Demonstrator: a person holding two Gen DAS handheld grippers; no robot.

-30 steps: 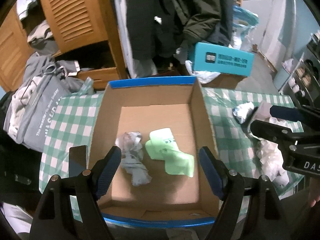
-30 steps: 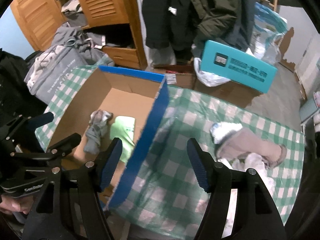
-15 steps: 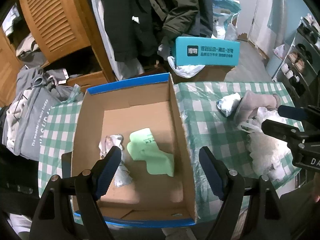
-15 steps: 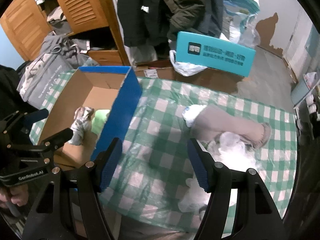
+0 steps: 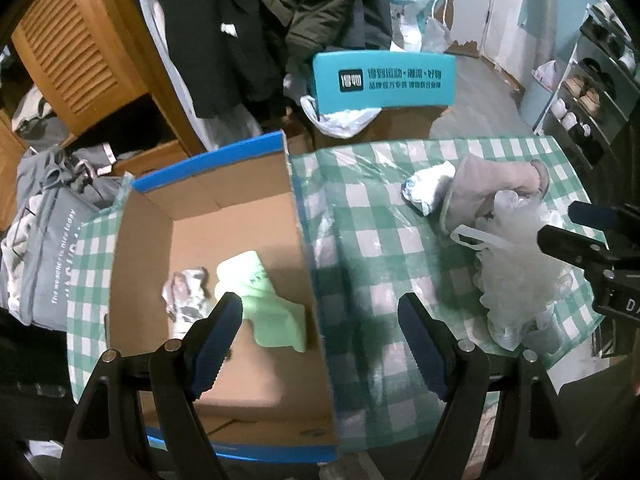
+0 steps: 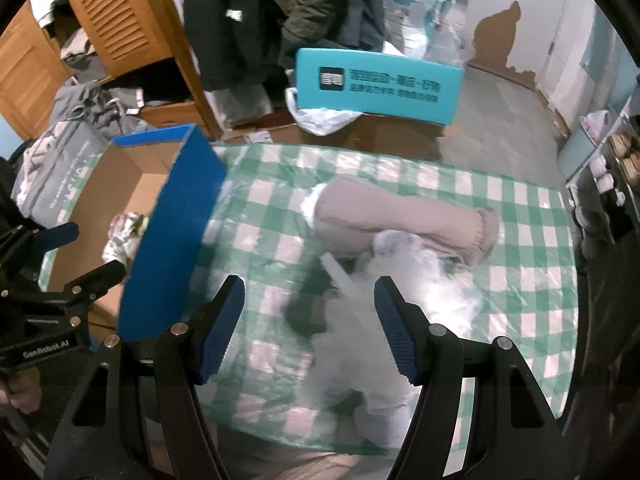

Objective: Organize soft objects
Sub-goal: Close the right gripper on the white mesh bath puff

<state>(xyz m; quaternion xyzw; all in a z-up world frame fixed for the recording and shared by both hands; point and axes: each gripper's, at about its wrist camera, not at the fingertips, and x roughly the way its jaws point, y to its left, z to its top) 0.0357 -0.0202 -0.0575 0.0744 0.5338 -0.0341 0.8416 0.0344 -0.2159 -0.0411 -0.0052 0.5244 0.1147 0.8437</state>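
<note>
An open cardboard box (image 5: pixel 208 216) with blue edges sits on the left of the green checked tablecloth (image 5: pixel 360 240). Inside it lie a light green cloth (image 5: pixel 264 300) and a crumpled grey patterned cloth (image 5: pixel 186 292). On the cloth to the right lie a beige fuzzy slipper (image 6: pixel 392 216), a small white bundle (image 5: pixel 426 190) and a white mesh bath pouf (image 6: pixel 404 304). My left gripper (image 5: pixel 320 344) hangs open over the box's right wall, holding nothing. My right gripper (image 6: pixel 308 328) stands open above the pouf, empty, and also shows at the right edge (image 5: pixel 580 248).
A teal shoebox (image 5: pixel 384 80) rests on a brown carton behind the table. Dark coats (image 5: pixel 256 20) hang by a wooden louvred wardrobe (image 5: pixel 76 52). A grey bag (image 5: pixel 44 256) with clothes sits at the left. Shoe shelves (image 5: pixel 592 100) stand at the right.
Both grippers have slid right: the box has shifted left in each view, and the slipper, white bundle and pouf have come nearer. Both sets of jaws keep the same width.
</note>
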